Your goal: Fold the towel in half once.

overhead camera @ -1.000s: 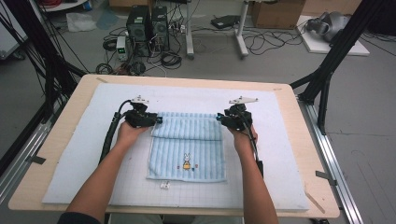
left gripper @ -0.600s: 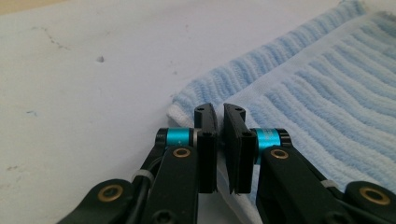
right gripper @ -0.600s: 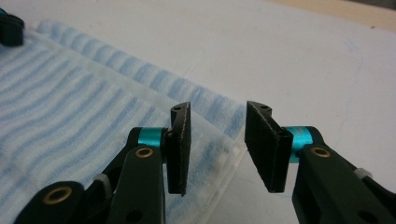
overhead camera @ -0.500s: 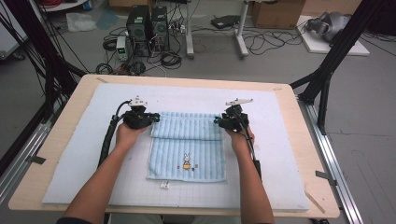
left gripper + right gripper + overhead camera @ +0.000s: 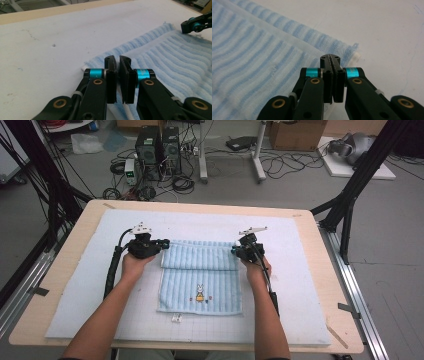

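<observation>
Now, near edge: one small white tag (image 5: 176,318) lies on the mat just in front of the towel's near hem, touching neither gripper.
Towel: one light-blue ribbed terry towel with a small embroidered rabbit (image 5: 200,287) lies flat on the middle of the pale blue padded mat (image 5: 80,300); its far part is doubled over toward the person, so a folded band runs across the far end.
Long axis: the folded band runs left to right, from one gripper to the other; the towel body stretches from the band toward the person.
Left gripper: the black two-jaw left gripper (image 5: 117,65) sits at the left far corner of the fold, its jaws having just been closing, now drawn almost together with an edge of towel cloth between them; judged a pinch on that corner.
Right gripper: the black two-jaw right gripper (image 5: 330,60) sits at the right far corner, its jaws having just been closing, now pressed together; the corner's cloth runs under and into them, so this too reads as a pinch.
Which way: the towel lies inward from each gripper, rightward of the left one and leftward of the right; each hand is nearest its own corner.
Coming move: judged a two-handed fold or lift, turning on both corners travelling together along the short axis.
Counts: two grippers, one towel, one mat, one wooden table (image 5: 65,270).
Far: computer towers (image 5: 157,145) and cables on the floor.
</observation>
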Motion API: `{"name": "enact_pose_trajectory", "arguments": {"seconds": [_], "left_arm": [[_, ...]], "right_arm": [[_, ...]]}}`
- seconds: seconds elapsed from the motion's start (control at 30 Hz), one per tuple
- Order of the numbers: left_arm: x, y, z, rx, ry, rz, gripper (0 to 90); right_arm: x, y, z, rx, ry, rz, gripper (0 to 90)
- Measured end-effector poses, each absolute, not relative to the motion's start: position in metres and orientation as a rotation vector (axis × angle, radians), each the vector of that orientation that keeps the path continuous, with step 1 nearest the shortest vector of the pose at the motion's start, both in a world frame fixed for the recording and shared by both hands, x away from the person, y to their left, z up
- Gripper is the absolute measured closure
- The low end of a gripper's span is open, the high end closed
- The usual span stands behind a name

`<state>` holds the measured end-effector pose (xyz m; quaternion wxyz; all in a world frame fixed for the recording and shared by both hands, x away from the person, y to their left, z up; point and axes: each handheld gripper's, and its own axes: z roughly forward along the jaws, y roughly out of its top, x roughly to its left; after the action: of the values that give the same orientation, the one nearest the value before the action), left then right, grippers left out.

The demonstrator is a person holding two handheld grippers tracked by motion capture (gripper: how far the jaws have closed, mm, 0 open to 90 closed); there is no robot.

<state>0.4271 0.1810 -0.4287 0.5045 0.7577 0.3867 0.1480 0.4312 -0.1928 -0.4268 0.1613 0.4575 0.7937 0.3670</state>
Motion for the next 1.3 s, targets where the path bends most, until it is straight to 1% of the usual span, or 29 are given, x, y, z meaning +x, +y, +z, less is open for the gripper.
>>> {"name": "enact_pose_trajectory", "arguments": {"seconds": [0.03, 0.07, 0.1, 0.13, 0.17, 0.27, 0.3, 0.37, 0.43, 0.83, 1.03, 1.3], "left_arm": [[0.427, 0.181, -0.428, 1.825, 0.929, 0.354, 84.2], [0.426, 0.180, -0.427, 1.825, 0.930, 0.355, 84.2], [0.426, 0.180, -0.427, 1.825, 0.929, 0.359, 84.2], [0.426, 0.180, -0.427, 1.822, 0.932, 0.357, 84.2], [0.426, 0.180, -0.426, 1.822, 0.933, 0.353, 84.2], [0.426, 0.181, -0.426, 1.828, 0.935, 0.351, 84.2], [0.426, 0.181, -0.426, 1.829, 0.938, 0.353, 84.2], [0.425, 0.181, -0.426, 1.832, 0.938, 0.351, 84.3], [0.425, 0.182, -0.425, 1.830, 0.936, 0.351, 84.3], [0.418, 0.182, -0.422, 1.796, 0.924, 0.309, 84.2], [0.404, 0.188, -0.428, 1.789, 0.923, 0.291, 84.2], [0.382, 0.192, -0.426, 1.768, 0.903, 0.245, 84.1]], "right_arm": [[0.430, -0.192, -0.426, 1.294, 2.267, 1.049, 89.5], [0.430, -0.192, -0.424, 1.284, 2.258, 1.051, 86.6], [0.430, -0.192, -0.424, 1.285, 2.242, 1.051, 72.3], [0.431, -0.191, -0.425, 1.293, 2.216, 1.046, 63.9], [0.432, -0.191, -0.426, 1.311, 2.214, 1.052, 61.1], [0.435, -0.186, -0.434, 1.325, 2.256, 0.992, 62.0], [0.435, -0.184, -0.437, 1.329, 2.263, 0.980, 65.5], [0.435, -0.183, -0.438, 1.327, 2.265, 0.997, 79.3], [0.435, -0.181, -0.437, 1.297, 2.275, 0.986, 83.0], [0.421, -0.188, -0.422, 1.243, 2.224, 1.076, 83.2], [0.403, -0.192, -0.420, 1.200, 2.224, 1.118, 83.2], [0.376, -0.196, -0.413, 1.150, 2.225, 1.161, 83.0]]}}
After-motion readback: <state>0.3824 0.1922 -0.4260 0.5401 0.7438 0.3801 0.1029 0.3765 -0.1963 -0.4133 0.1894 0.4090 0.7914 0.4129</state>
